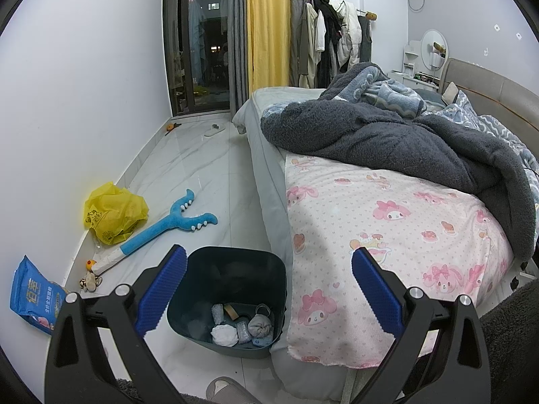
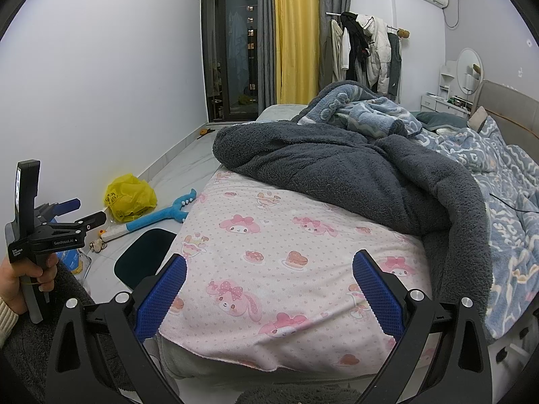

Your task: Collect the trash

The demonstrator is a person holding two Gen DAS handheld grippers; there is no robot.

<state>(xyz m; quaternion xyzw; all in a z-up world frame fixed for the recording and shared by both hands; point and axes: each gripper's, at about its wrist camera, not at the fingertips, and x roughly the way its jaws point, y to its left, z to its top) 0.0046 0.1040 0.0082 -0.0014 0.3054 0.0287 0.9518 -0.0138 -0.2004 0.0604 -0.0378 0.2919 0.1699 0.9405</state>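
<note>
Left wrist view: left gripper [image 1: 268, 264] spread wide, empty, above the dark bin [image 1: 232, 303] on the floor beside the bed [image 1: 387, 229]; bin holds crumpled trash [image 1: 224, 334]. Right gripper [image 2: 269, 266] also gapes wide over the pink sheet [image 2: 286, 235], holding nothing

Floor strip between wall [image 1: 84, 101] and bed [image 1: 266, 181]: open tile down the middle toward the far glass door [image 1: 198, 50]. Near end is blocked by the dark bin [image 1: 232, 269], which stands just beside the bed corner. Yellow bag [image 1: 114, 212], blue plush grabber toy [image 1: 175, 222] and blue packet [image 1: 33, 293] crowd the wall side. Bed surface: pink sheet [image 2: 286, 252] is bare at the near end; the heaped grey blanket [image 2: 353, 175] closes off the far part.
</note>
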